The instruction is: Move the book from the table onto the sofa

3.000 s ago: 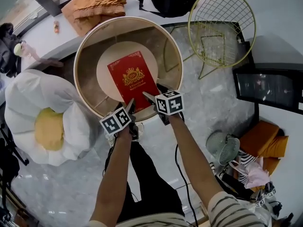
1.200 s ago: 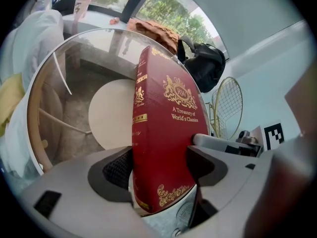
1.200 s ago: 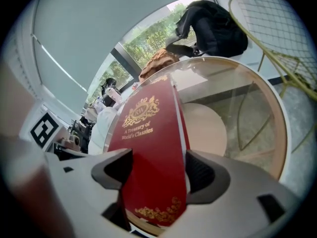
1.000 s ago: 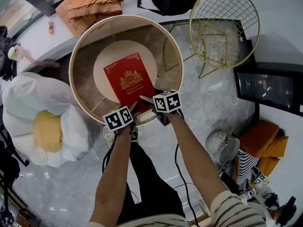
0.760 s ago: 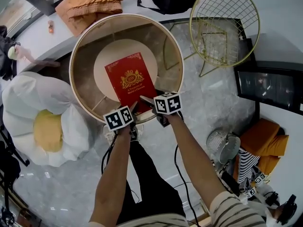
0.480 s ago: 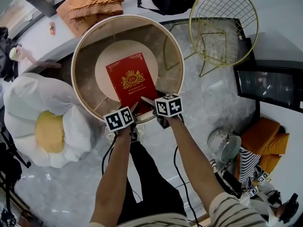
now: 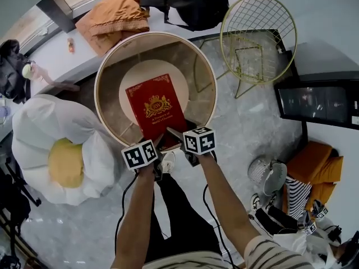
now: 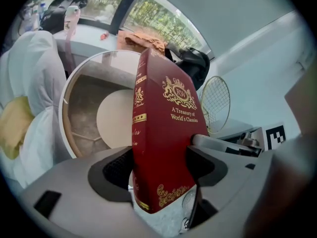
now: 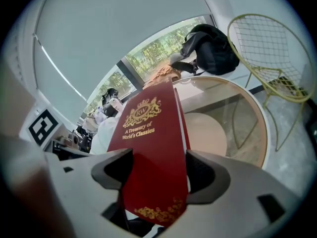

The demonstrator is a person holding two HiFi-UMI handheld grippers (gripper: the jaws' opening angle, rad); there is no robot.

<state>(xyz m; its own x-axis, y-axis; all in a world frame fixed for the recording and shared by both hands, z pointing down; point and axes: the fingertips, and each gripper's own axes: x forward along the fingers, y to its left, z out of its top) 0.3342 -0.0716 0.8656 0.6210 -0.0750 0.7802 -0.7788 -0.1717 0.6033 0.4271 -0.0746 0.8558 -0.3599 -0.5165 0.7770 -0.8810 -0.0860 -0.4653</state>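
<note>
Head view: the red book [image 7: 156,108] is over the round glass counter [image 7: 109,66], its near edge at the counter's near rim. There the left gripper [image 7: 157,143] and right gripper [image 7: 171,132] meet it side by side.

Left gripper view: the fingers [image 8: 110,168] are clamped on the book's lower end, one on the spine side and one against the gold-printed cover. The book stands up between them.

Right gripper view: the fingers [image 9: 210,177] likewise pinch the book's near end from both faces, with the counter beyond.
</note>
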